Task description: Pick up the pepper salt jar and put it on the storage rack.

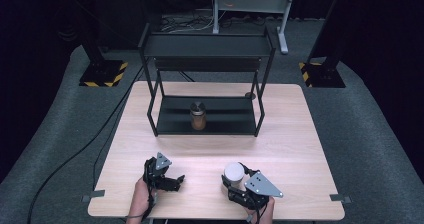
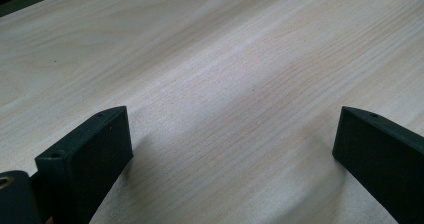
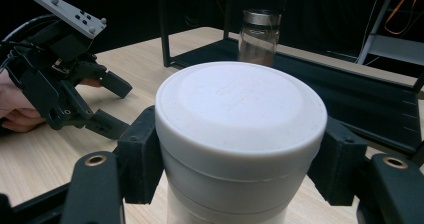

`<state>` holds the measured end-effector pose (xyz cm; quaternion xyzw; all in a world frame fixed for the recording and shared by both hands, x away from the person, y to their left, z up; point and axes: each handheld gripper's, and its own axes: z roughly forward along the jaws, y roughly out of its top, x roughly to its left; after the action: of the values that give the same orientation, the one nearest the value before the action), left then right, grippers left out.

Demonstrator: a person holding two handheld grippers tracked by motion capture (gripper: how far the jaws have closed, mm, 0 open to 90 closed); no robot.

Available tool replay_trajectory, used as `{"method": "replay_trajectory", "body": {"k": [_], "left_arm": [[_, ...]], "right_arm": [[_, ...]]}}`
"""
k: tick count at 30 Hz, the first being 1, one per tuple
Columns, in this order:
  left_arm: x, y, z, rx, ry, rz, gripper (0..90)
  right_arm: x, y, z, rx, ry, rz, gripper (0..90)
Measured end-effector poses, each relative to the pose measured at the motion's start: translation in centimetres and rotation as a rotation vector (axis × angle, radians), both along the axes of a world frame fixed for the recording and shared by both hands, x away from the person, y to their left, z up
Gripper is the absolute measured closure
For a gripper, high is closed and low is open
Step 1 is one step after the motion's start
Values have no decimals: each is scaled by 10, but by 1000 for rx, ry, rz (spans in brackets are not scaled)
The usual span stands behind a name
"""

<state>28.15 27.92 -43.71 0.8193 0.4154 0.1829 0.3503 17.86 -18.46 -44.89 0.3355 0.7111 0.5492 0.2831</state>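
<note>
Light wooden table (image 1: 300,134) on grey carpet (image 1: 370,134); black two-tier rack (image 1: 207,46) far centre; dark surroundings.

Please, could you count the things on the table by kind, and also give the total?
White container with lid, held in the right claw: 1
Glass jar with metal lid: 1
Black shelf rack: 1
Total: 3

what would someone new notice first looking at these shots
Most striking is the white lidded container at the near right of the wooden table, clamped between the jaws of the right gripper. Behind it, a black two-tier rack stands at the far middle, with a metal-lidded glass jar on its lower shelf. The left gripper rests open on bare wood.
</note>
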Motion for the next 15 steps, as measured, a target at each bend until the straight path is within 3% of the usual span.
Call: {"method": "replay_trajectory", "body": {"k": [15], "left_arm": [[0, 0, 0, 0, -1, 0, 20]], "right_arm": [[-3, 2, -3, 4, -14, -14, 331]]}}
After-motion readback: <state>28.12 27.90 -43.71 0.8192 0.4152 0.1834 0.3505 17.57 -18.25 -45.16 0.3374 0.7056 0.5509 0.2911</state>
